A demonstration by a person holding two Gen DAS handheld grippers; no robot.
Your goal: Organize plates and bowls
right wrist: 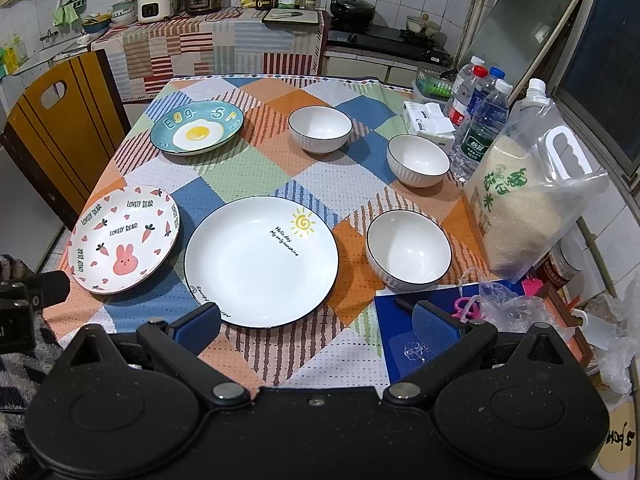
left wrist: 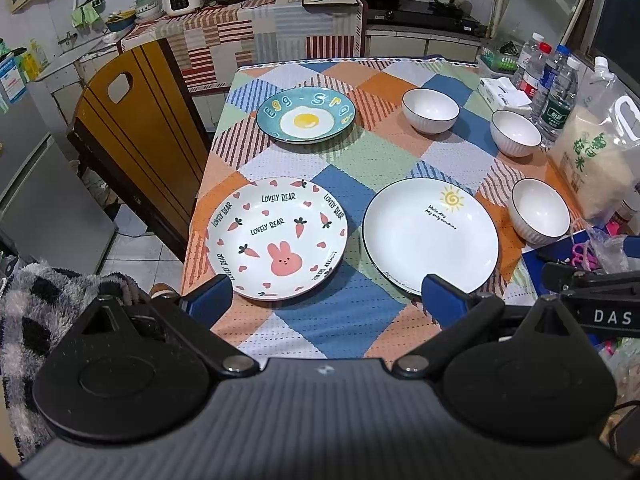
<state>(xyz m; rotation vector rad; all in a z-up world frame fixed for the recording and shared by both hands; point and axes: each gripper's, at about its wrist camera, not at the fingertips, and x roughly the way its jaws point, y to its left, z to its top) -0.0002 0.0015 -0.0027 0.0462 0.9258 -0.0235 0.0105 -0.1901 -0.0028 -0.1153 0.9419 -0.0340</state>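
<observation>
Three plates lie apart on the checked tablecloth: a teal egg plate (left wrist: pixel 306 115) (right wrist: pixel 197 128) at the far left, a white bunny plate (left wrist: pixel 276 238) (right wrist: pixel 124 238) at the near left, and a white sun plate (left wrist: pixel 430 236) (right wrist: pixel 261 261) at the near middle. Three white bowls stand apart on the right: far (left wrist: pixel 430 111) (right wrist: pixel 320 129), middle (left wrist: pixel 516 133) (right wrist: pixel 418 161), near (left wrist: pixel 540 212) (right wrist: pixel 409 250). My left gripper (left wrist: pixel 326 300) is open and empty above the near table edge. My right gripper (right wrist: pixel 316 326) is open and empty, also at the near edge.
A bag of rice (right wrist: pixel 528 208), water bottles (right wrist: pixel 480 120) and a tissue pack (right wrist: pixel 428 120) line the table's right side. A blue board with plastic bags (right wrist: pixel 460 320) lies at the near right. A wooden chair (left wrist: pixel 132 120) stands left of the table.
</observation>
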